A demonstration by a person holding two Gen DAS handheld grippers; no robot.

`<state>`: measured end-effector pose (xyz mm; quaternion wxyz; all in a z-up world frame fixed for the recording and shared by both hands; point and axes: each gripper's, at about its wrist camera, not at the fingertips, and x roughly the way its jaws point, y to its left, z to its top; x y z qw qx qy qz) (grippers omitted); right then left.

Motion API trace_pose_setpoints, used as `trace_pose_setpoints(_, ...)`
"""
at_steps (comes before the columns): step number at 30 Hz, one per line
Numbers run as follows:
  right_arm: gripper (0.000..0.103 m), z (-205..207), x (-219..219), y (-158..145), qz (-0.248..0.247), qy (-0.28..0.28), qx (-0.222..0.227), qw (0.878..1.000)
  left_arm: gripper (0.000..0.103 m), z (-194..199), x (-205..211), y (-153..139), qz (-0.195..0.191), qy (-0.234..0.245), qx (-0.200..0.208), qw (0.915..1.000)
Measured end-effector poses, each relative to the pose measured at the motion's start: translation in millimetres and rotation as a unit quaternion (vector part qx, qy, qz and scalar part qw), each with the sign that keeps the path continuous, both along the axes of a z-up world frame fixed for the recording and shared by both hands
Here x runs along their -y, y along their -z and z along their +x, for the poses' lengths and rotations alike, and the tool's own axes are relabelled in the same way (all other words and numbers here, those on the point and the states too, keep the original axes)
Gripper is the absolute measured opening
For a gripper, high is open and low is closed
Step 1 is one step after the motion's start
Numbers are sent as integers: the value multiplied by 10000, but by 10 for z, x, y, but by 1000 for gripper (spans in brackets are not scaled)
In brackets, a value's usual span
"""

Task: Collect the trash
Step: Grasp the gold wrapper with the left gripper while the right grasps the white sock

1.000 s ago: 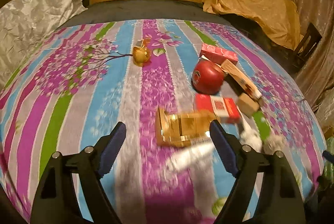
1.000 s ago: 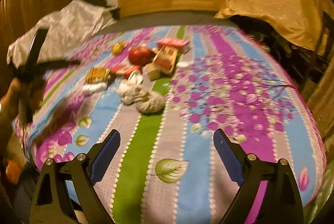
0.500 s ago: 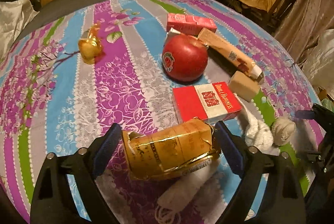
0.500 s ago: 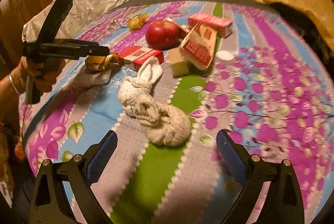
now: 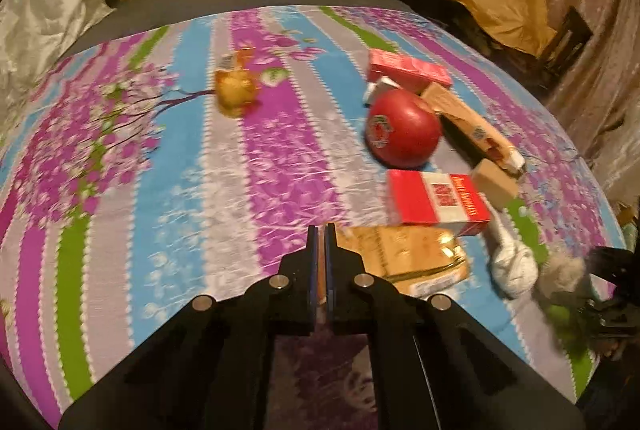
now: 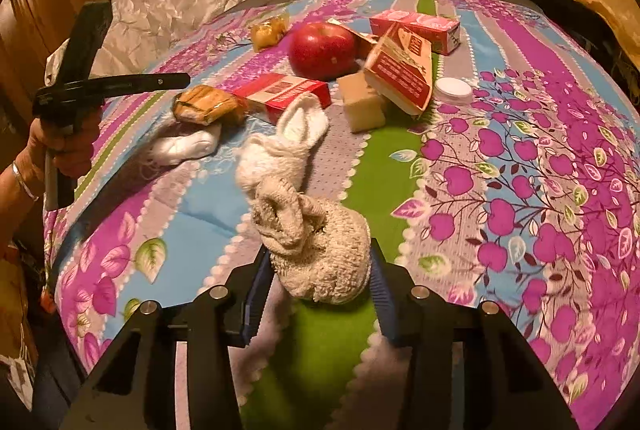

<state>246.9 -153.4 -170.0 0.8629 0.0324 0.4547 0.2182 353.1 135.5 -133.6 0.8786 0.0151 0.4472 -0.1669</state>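
- Your left gripper (image 5: pixel 320 230) has its jaws clenched together with nothing between them, hovering over the bedspread (image 5: pixel 168 189) just left of the gold foil packet (image 5: pixel 408 254).
- Your right gripper (image 6: pixel 318 270) has its jaws closed on the beige sock (image 6: pixel 320 258), gripping its balled end on both sides.
- That sock's long axis runs away from you, joining the white sock (image 6: pixel 292 137) whose open end points toward the red apple (image 6: pixel 322 43).
- The gold packet lies flat, long axis across the left view, beside the red cigarette box (image 5: pixel 436 197).
- Another white sock (image 6: pixel 184 145) lies under that packet's near edge.
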Motion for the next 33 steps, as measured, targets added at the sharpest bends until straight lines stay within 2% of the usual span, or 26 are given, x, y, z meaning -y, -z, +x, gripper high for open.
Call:
trace_pose_setpoints(2,47,-90,4,-54,11,-4,54,10000,4,-65,-26,-80,-29,134,206,9997)
trace_pose_setpoints(3,47,-140,22,-91,46,5,71,10000,19,-73,-22,-112,-96,255,228,9994)
trace_pose_setpoints(4,47,-189,43,-128,92,18,73,9999,56,-79,-3,-148,-145,452,182,9987)
trace_pose_setpoints(5,47,-233,74,-161,154,40,59,9999,74,-85,37,-178,-78,655,142,9977)
trace_pose_setpoints(6,47,-282,113,-198,212,83,52,9997,84,-109,105,-200,49,964,196,9951)
trace_pose_setpoints(7,47,-328,142,-231,259,116,55,9996,84,-139,183,-204,252,1239,226,9917)
trace_pose_setpoints(8,47,-379,178,-263,319,151,54,9994,84,-178,287,-206,701,1649,295,9834)
trace_pose_setpoints(9,48,-423,216,-291,386,191,47,9991,84,-196,356,-195,969,1941,296,9757)
trace_pose_setpoints(10,48,-448,242,-305,439,222,40,9988,84,-217,400,-183,1108,2153,265,9699)
trace_pose_setpoints(11,48,-476,277,-318,526,266,24,9983,84,-217,458,-159,1319,2474,191,9597)
trace_pose_setpoints(13,48,-501,323,-326,648,363,-9,9972,84,-178,531,-101,1636,2827,115,9451)
trace_pose_setpoints(14,48,-509,350,-323,739,428,-39,9963,84,-123,568,-75,1743,2963,96,9390)
trace_pose_setpoints(18,48,-465,444,-288,1092,648,-206,9917,84,140,693,43,1878,3195,9,9288)
trace_pose_setpoints(21,48,-408,492,-303,1197,762,-234,9896,86,238,799,177,1903,3516,-167,9165)
trace_pose_setpoints(24,48,-372,539,-333,1284,812,-207,9882,85,326,822,191,1637,3589,-340,9183)
trace_pose_setpoints(26,48,-363,565,-336,1399,838,-227,9864,75,319,828,195,1482,3632,-478,9186)
trace_pose_setpoints(28,48,-364,563,-332,1442,847,-240,9856,55,320,801,198,1126,3626,-857,9211)
trace_pose_setpoints(29,48,-371,557,-332,1446,833,-245,9857,52,324,775,208,927,3565,-1093,9232)
trace_pose_setpoints(33,48,-436,519,-354,1410,770,-209,9868,49,250,637,243,429,3186,-1570,9338)
